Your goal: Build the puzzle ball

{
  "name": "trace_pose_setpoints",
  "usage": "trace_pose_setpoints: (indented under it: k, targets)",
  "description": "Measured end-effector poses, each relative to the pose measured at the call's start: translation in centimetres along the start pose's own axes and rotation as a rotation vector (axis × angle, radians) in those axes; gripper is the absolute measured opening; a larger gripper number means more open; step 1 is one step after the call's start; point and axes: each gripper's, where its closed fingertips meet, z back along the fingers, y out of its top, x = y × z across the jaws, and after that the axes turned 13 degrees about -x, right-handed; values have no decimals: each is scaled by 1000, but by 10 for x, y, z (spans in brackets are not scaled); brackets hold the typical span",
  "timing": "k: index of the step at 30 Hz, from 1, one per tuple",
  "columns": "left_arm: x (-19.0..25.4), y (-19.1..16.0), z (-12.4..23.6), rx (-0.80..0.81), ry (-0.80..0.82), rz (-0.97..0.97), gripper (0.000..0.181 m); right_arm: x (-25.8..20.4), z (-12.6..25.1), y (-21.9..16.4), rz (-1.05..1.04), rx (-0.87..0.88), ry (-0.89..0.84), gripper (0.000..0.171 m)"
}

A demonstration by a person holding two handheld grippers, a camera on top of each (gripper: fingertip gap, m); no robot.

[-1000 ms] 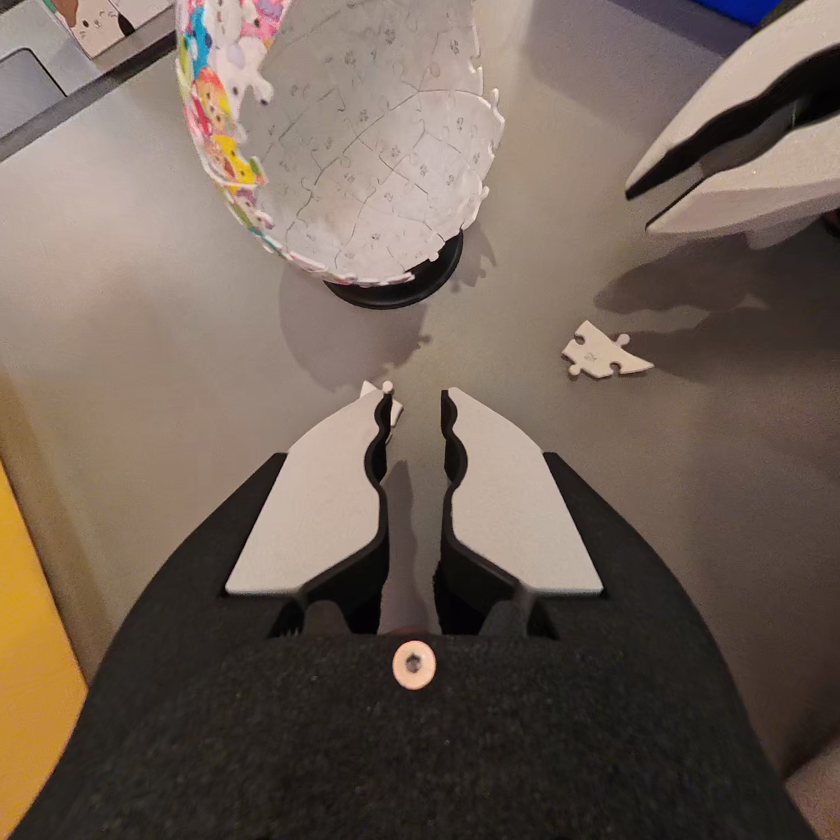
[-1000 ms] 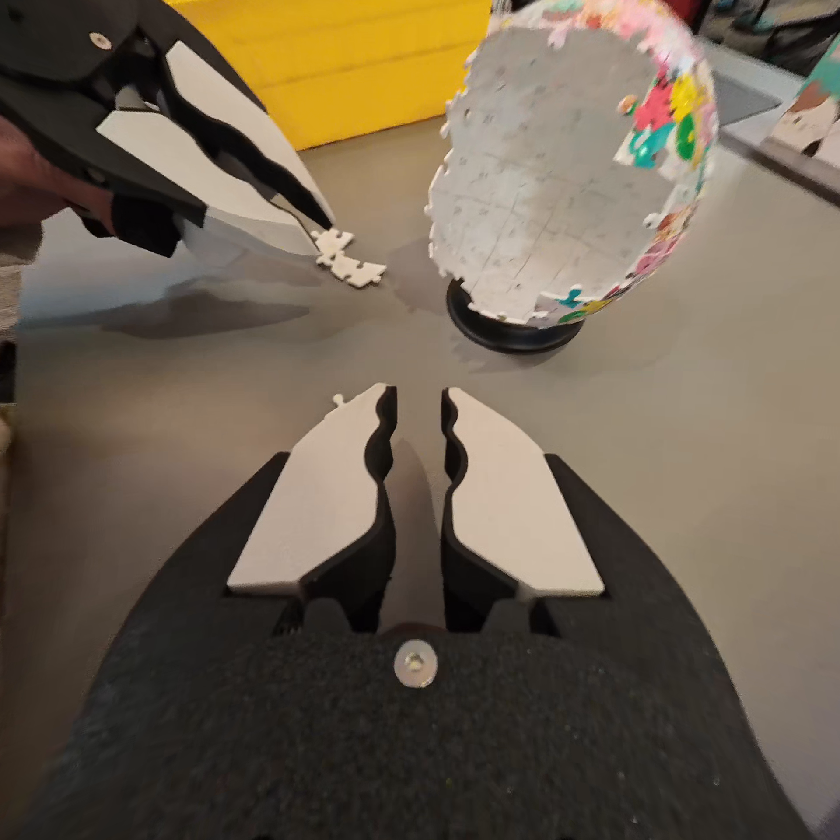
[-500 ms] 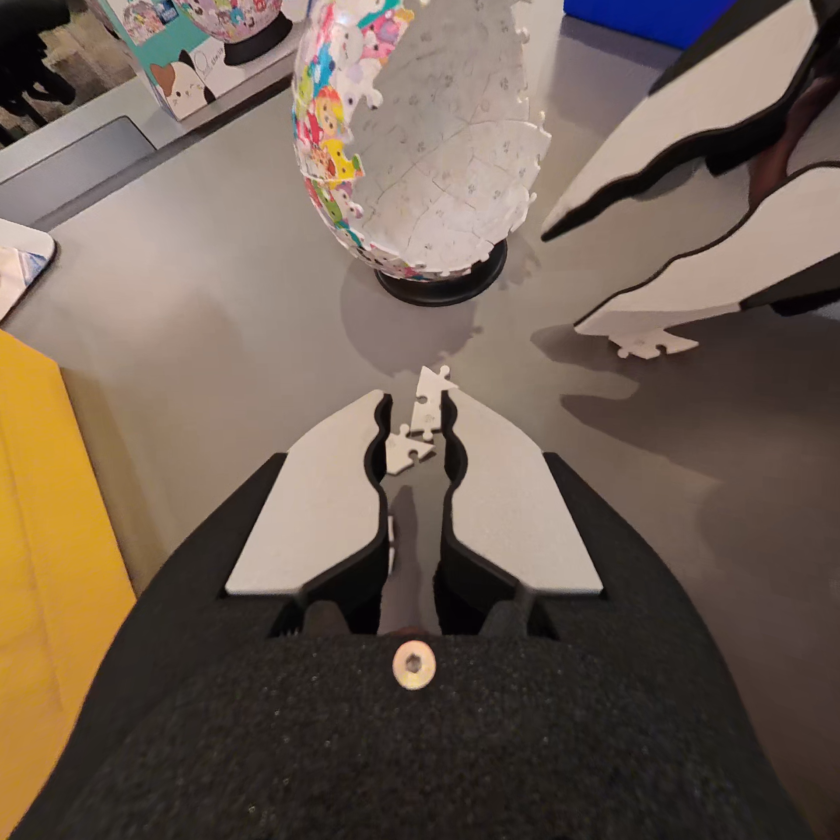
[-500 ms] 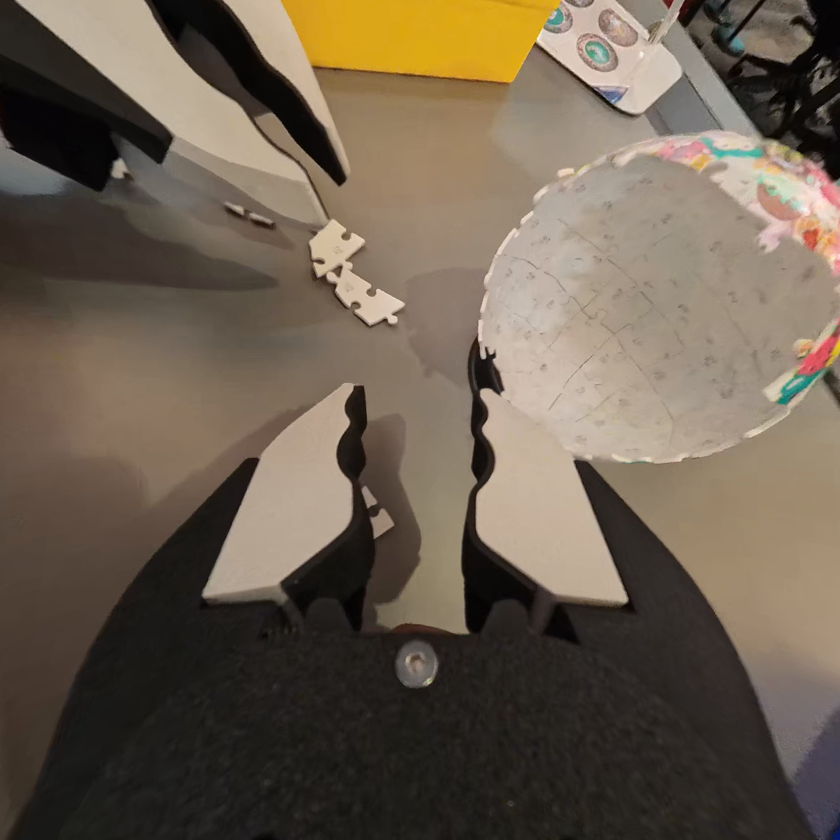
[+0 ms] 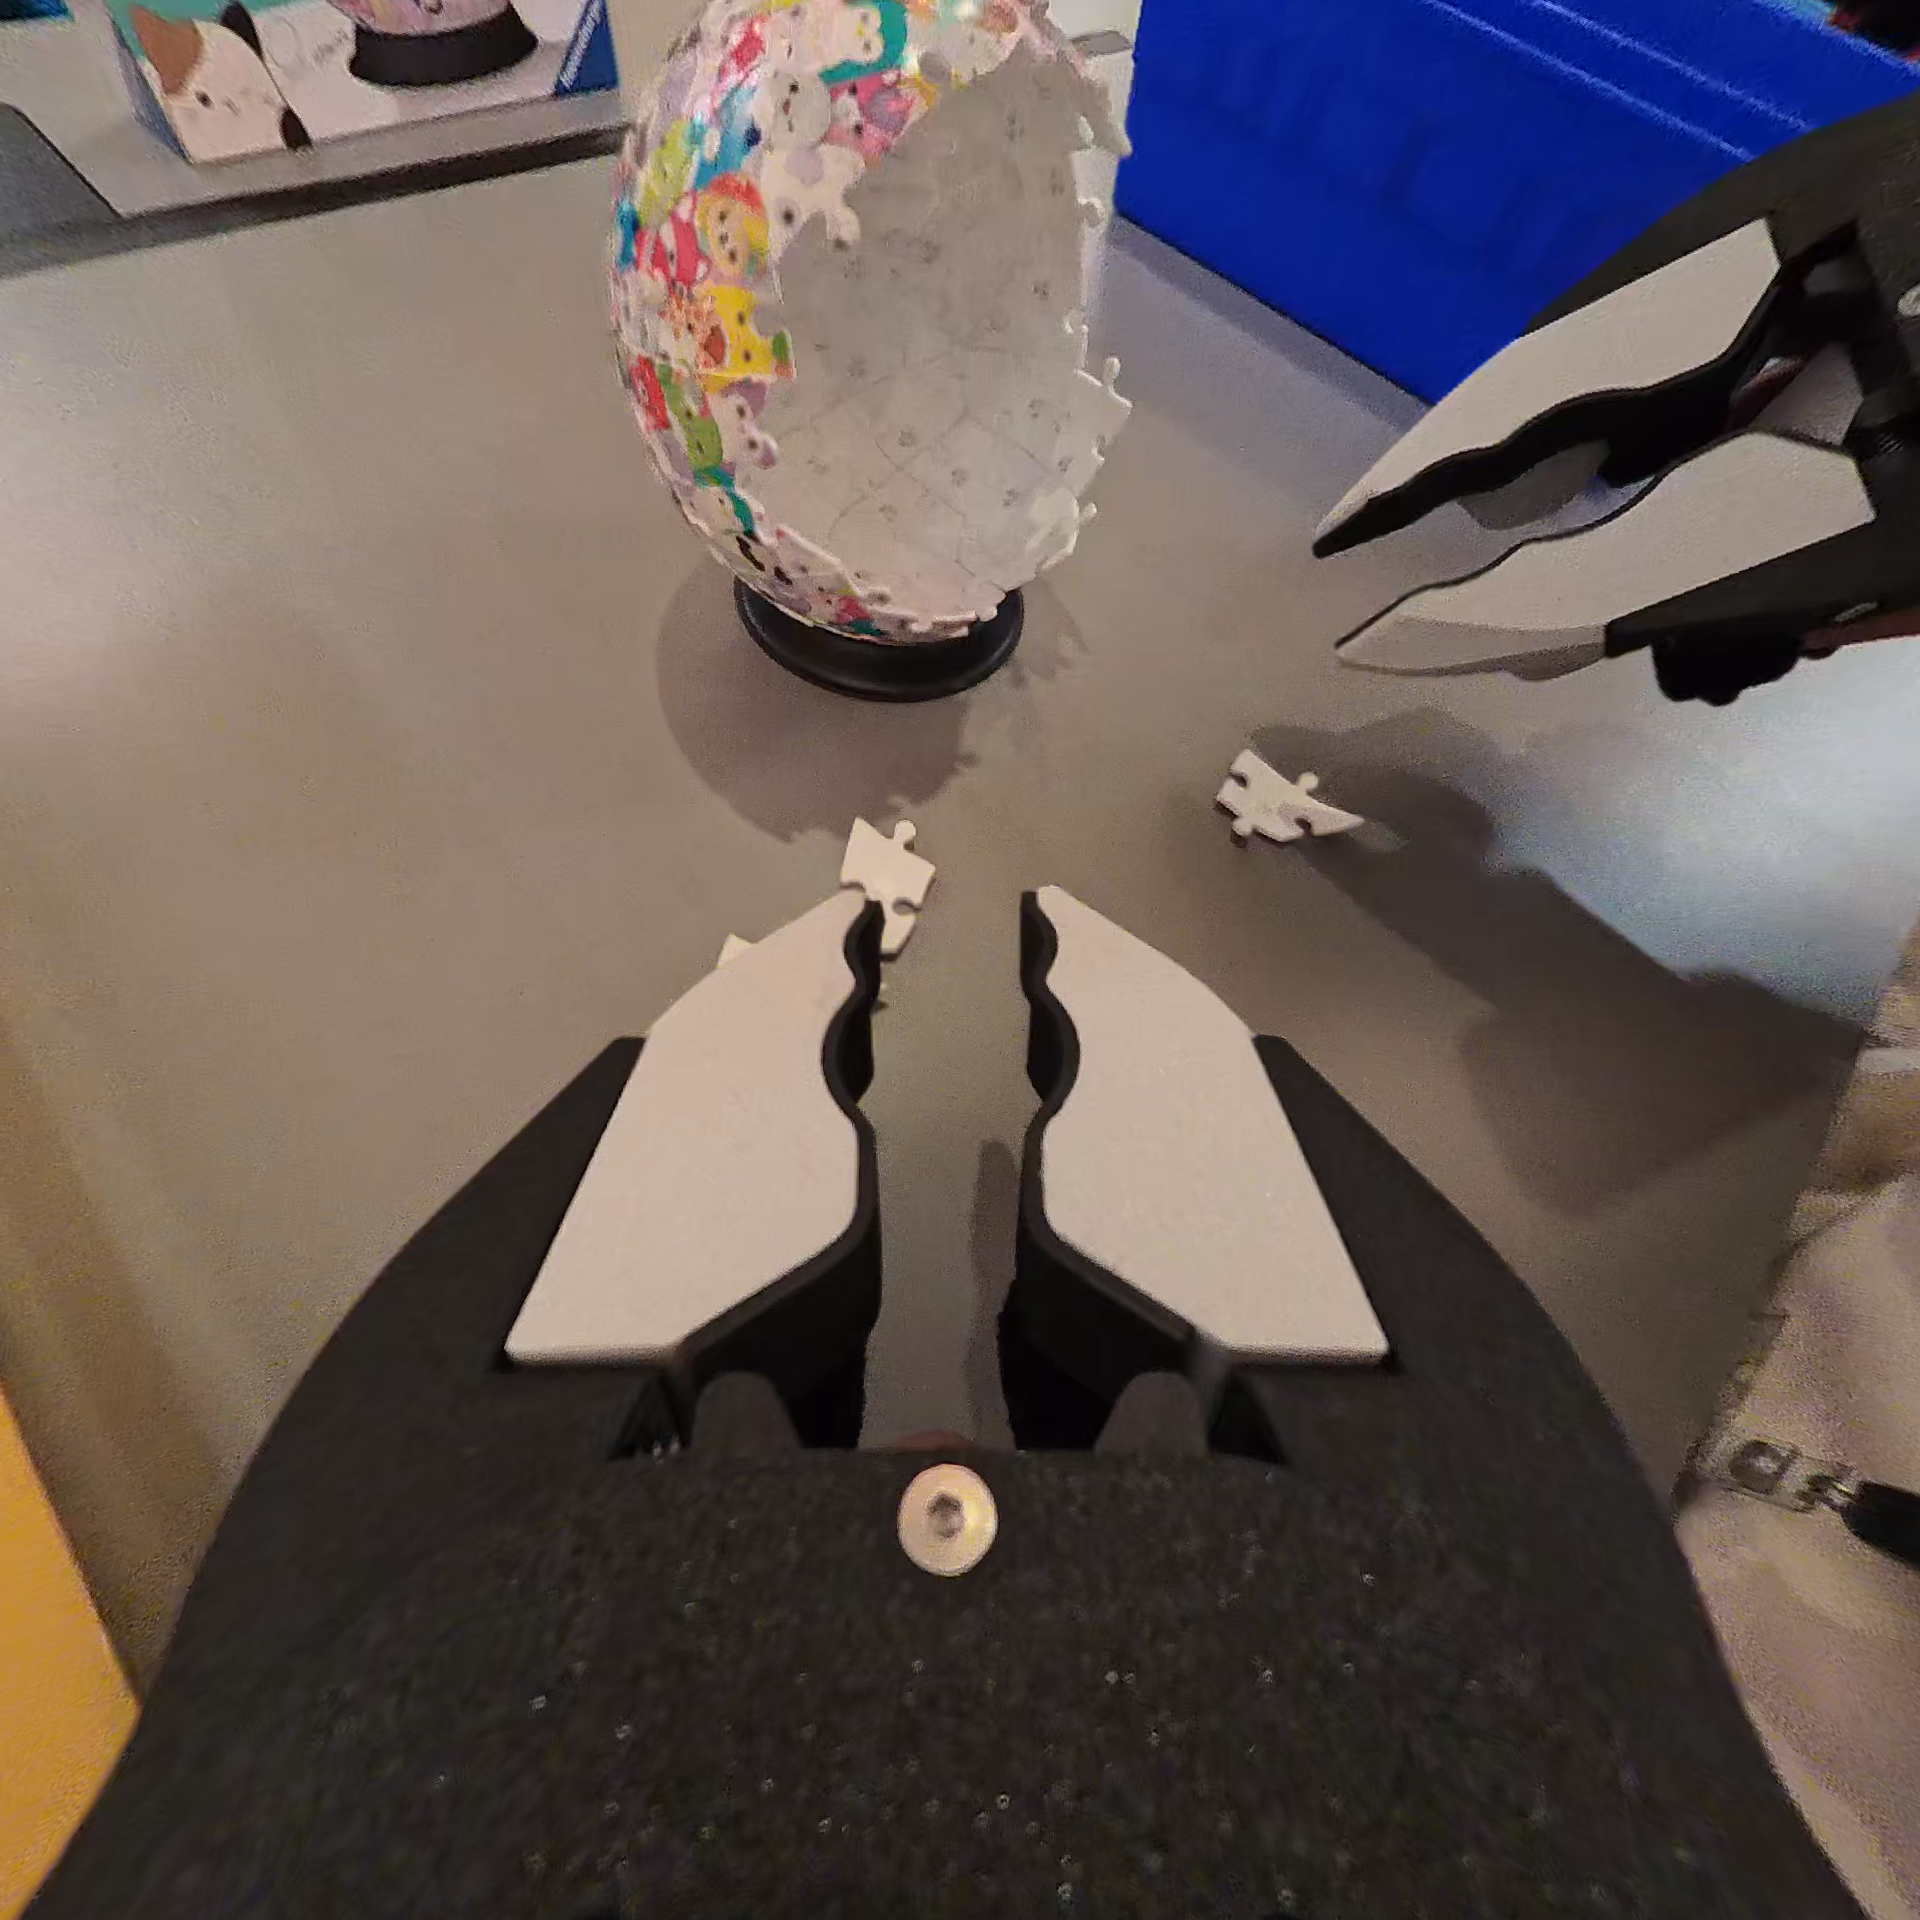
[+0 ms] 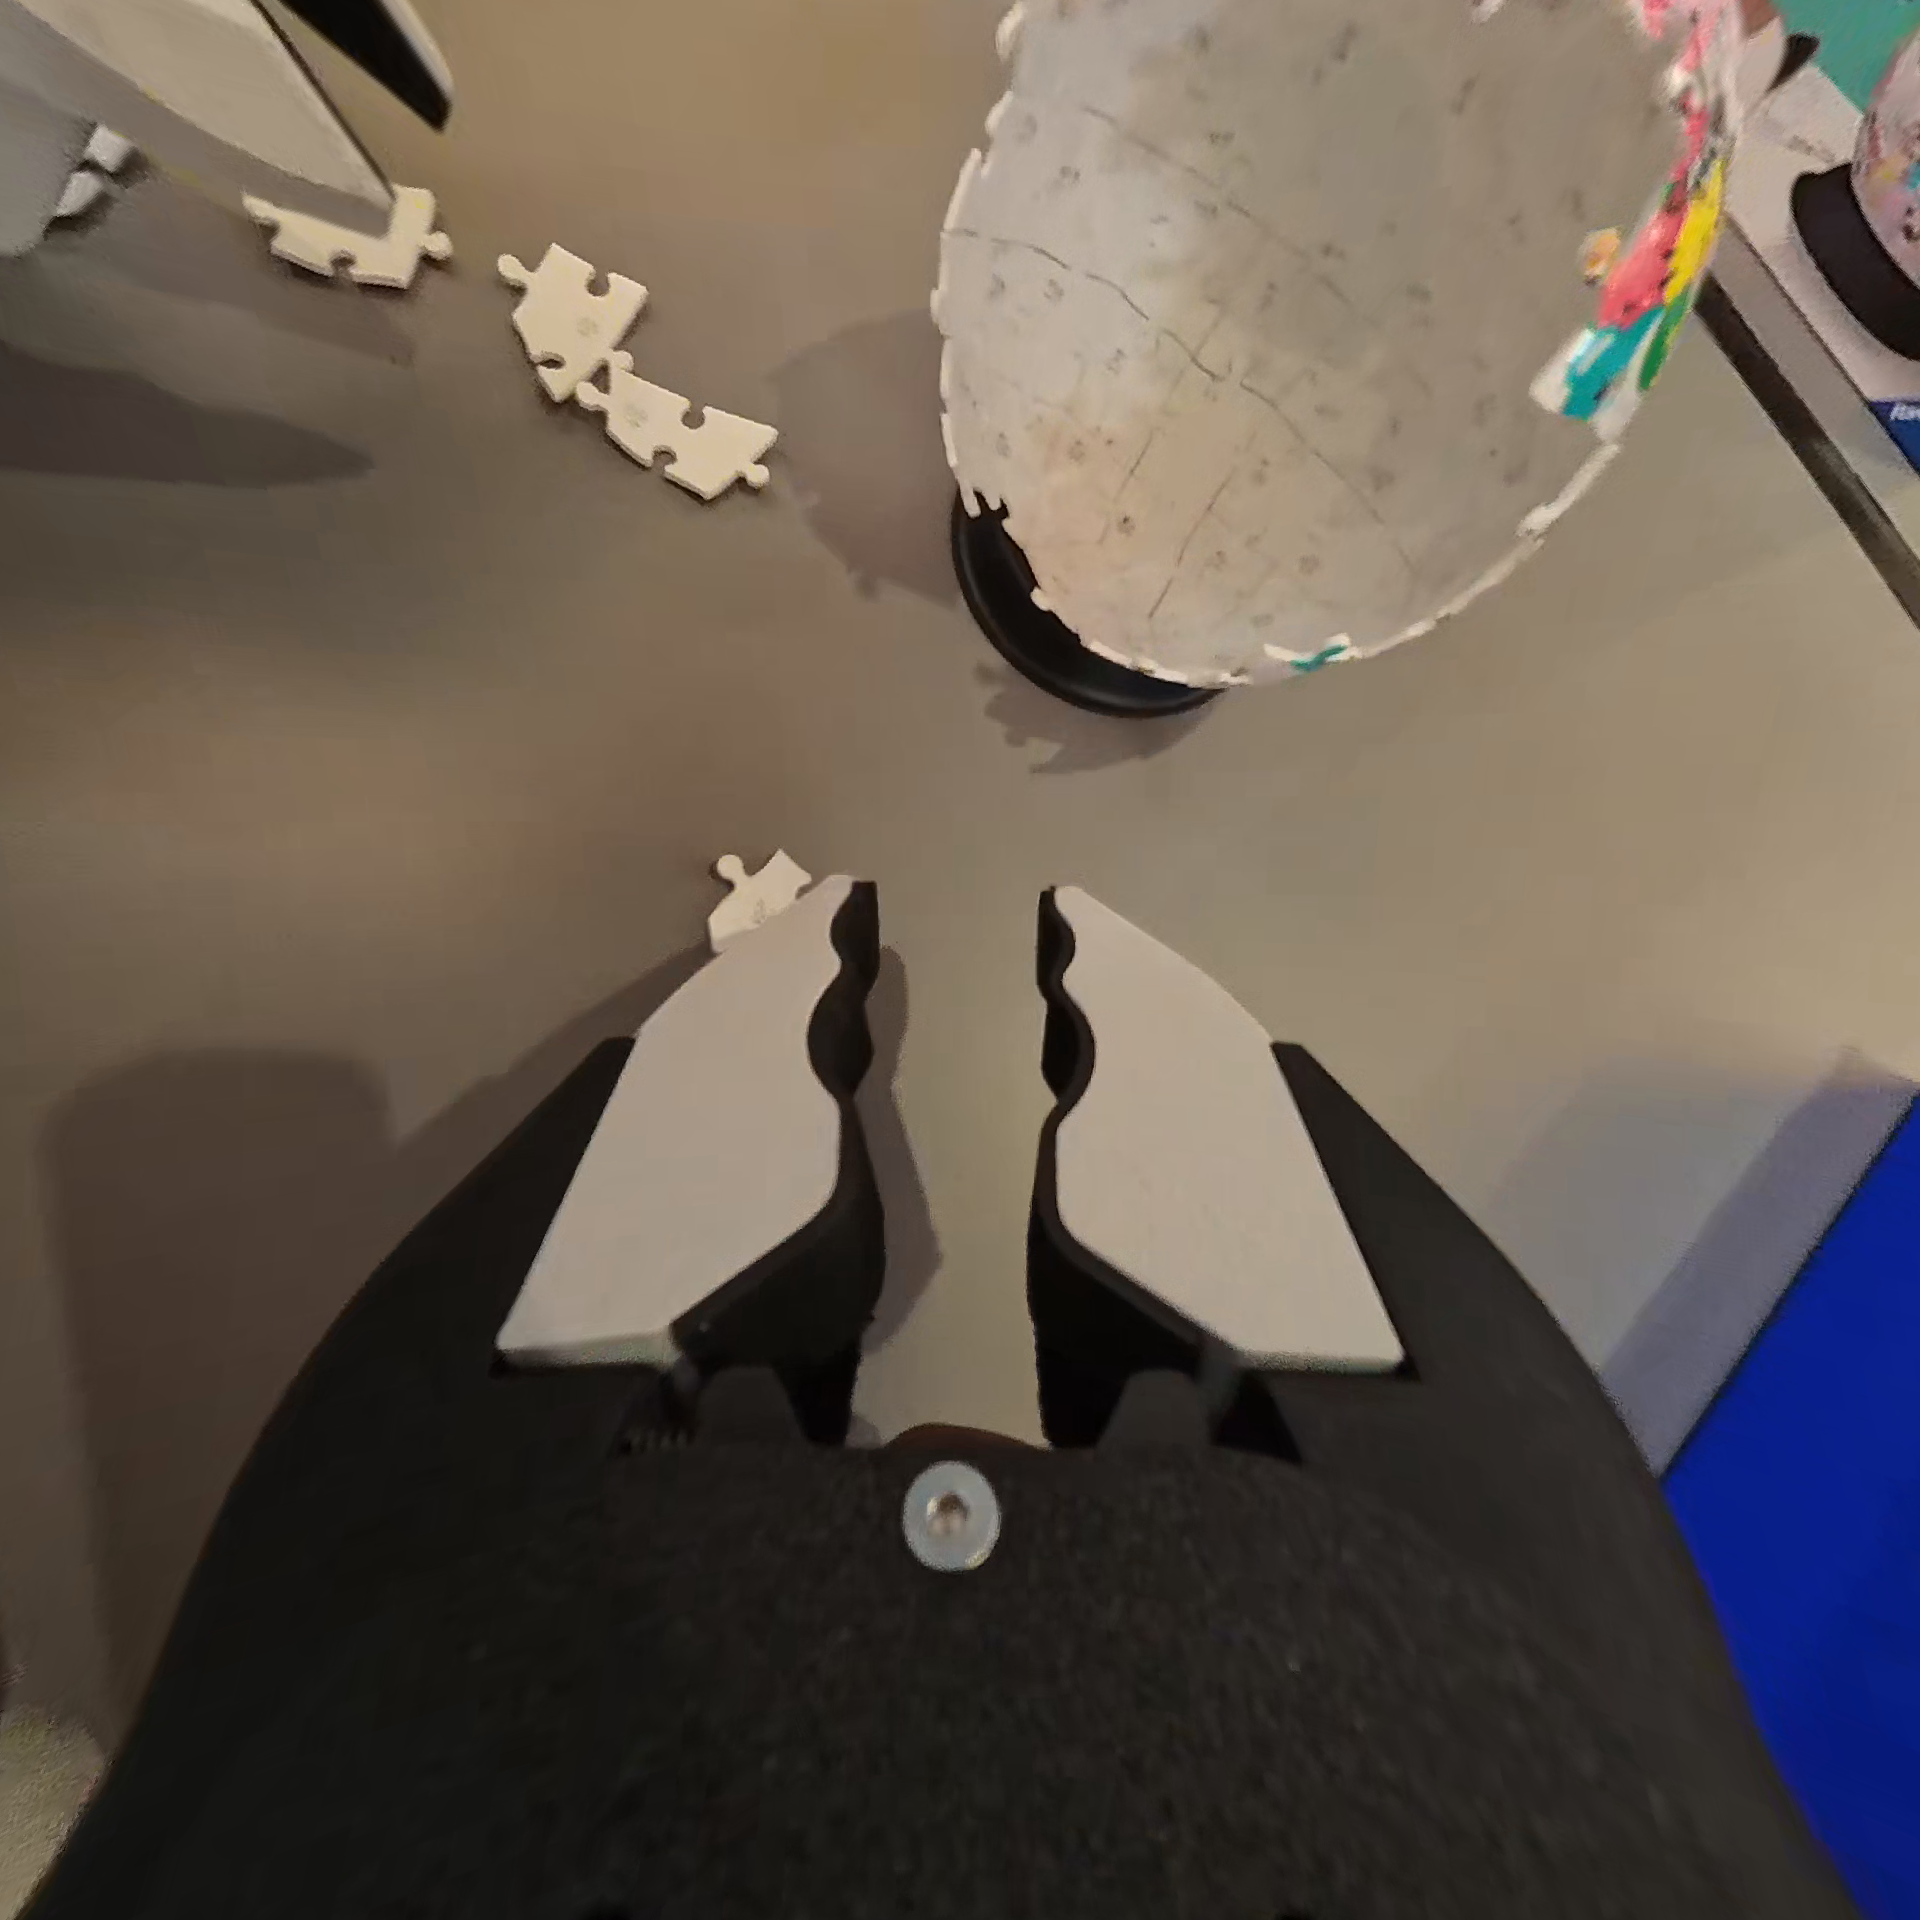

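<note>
Inspecting left hand-held gripper: jaws narrowly parted, nothing between them; it hangs low over the table, on the near side of the puzzle ball.
Piece at left tip: one white puzzle piece lies flat on the table, just at the left finger's tip and partly under it; not gripped.
Right hand-held gripper: jaws likewise narrowly parted and empty; off to the right of the puzzle ball, above the table.
Piece at right tip: a single loose piece lies just beside and partly beneath its left finger, face down.
Joined pieces: two linked pieces lie left of the ball's stand in the right wrist view, with a further piece farther left under the other gripper's tip.
Puzzle ball: partly built shell, upright on a black ring stand; printed side faces left, white inner side open toward both grippers.
Surroundings: blue bin behind and right of the ball; printed box behind and left.
Step in hand: judged to be pick-up of loose pieces; the shell is well short of closed.
Next move calls for: centring a gap over a piece's edge, then closing gently, since flat pieces give little to grip.
</note>
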Motion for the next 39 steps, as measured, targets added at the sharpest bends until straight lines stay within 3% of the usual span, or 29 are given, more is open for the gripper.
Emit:
trace_pose_setpoints:
  k: [5, 10, 18, 25, 39]
  targets:
    - [-13, -3, 7, 13, 0, 32, 25, 1, 8, -1, -74, 24, -47, 25]
    - [-3, 5, 18, 79, -100, 83, 27, -9, 8, -2, -166, 25, -34, 24]
    - [10, 0, 21, 58, -135, -21, 29, -21, 16, -4, -247, -2, -54, 24]
    - [5, 16, 34, 134, -190, 15, 29, -30, 19, -2, -231, -34, -70, 24]
    - [-16, 20, 31, 122, -144, 11, 29, -27, 18, -6, -232, -71, -111, 24]
